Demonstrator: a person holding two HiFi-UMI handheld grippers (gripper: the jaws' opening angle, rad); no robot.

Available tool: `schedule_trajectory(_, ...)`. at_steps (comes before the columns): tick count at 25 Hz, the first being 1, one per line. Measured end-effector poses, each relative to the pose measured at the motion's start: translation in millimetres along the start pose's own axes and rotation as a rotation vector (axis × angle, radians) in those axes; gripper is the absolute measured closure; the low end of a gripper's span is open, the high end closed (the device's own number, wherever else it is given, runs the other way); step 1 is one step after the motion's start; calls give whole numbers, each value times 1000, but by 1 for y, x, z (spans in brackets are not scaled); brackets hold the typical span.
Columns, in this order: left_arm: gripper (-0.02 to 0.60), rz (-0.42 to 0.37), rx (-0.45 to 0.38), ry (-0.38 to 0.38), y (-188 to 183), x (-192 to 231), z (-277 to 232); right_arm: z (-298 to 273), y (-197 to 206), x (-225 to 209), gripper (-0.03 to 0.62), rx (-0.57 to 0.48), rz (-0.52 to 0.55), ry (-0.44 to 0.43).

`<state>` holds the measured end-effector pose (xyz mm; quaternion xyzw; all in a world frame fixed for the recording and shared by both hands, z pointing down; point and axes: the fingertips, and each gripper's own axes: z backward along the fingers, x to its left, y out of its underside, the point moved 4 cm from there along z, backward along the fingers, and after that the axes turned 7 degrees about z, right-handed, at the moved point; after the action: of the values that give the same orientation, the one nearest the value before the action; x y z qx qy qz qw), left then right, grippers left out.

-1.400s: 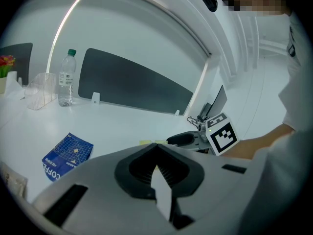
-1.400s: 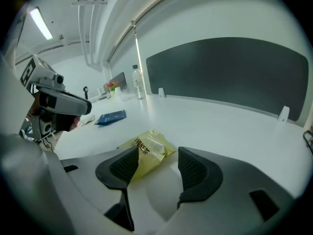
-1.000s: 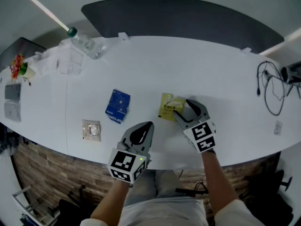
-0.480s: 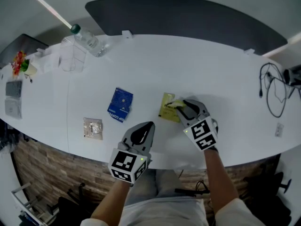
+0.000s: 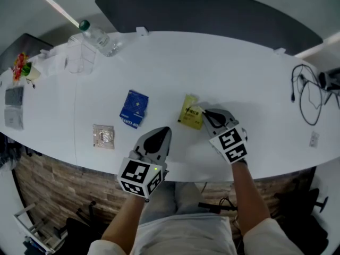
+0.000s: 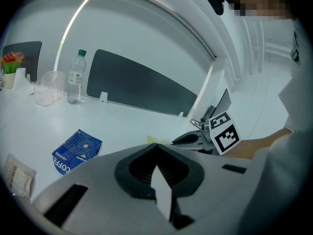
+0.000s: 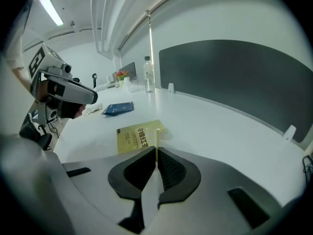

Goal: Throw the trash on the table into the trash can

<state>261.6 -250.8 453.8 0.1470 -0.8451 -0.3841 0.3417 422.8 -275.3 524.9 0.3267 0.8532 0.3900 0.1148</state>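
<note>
We stand at a long white curved table, backed at its far edge by a dark grey divider panel; a brick-patterned face runs under its near edge. At the far left stand a clear plastic water bottle with a green cap, a clear plastic box and a small pot of red flowers. Black cables lie at the right end.

A blue coffee packet and a small clear wrapper lie flat left of centre, apart from each other.

The flat yellow sachet with dark print lies near us, right of the blue packet. Our right gripper has just been closing and is now clamped on the sachet's right edge: a thin yellow strip stands upright between the pads while the rest lies on the table. Our left gripper hovers near the front edge, jaws pressed together with nothing between them.
</note>
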Motion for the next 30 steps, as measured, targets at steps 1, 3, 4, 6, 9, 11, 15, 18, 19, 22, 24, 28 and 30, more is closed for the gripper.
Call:
schedule_trajectory(1,581,-3,-5,-1,-2,0,1,2,-2,-2,554,-5,-1,5)
schedule_trajectory(3,580,-9,-10,-2,-4,-2,5,9,-4,-3,554,-13,-3,13)
schedule_trajectory(4,580,-13,-9,-1,-5,-3,8,13,-5,-4,554,-16,-7,16)
schedule_trajectory(6,581,-20,-9,2,-7,-5,13,23,-8,-5,554,-24,-12,26)
schedule_trajectory(9,581,-29,-14,4,-10,-9,21,39,-13,-7,553,-44,-25,38)
schedule_trajectory(11,581,-32,-19,6,-12,-13,27,51,-15,-7,554,-60,-46,44)
schedule_trajectory(15,580,-42,-31,11,-18,-21,41,75,-19,-4,554,-85,-82,61)
schedule_trajectory(18,580,-54,-44,18,-22,-28,54,94,-25,2,554,-106,-97,70)
schedule_trajectory(19,580,-58,-47,20,-22,-30,58,100,-27,4,554,-112,-98,73)
schedule_trajectory(22,580,-65,-55,24,-24,-36,71,120,-35,11,554,-124,-97,85)
schedule_trajectory(24,580,-69,-63,29,-26,-39,79,133,-42,15,553,-132,-92,92)
schedule_trajectory(28,581,-82,-75,39,-29,-45,91,156,-52,23,554,-150,-78,107)
schedule_trajectory(30,580,-89,-83,45,-30,-48,96,165,-56,26,554,-160,-74,113)
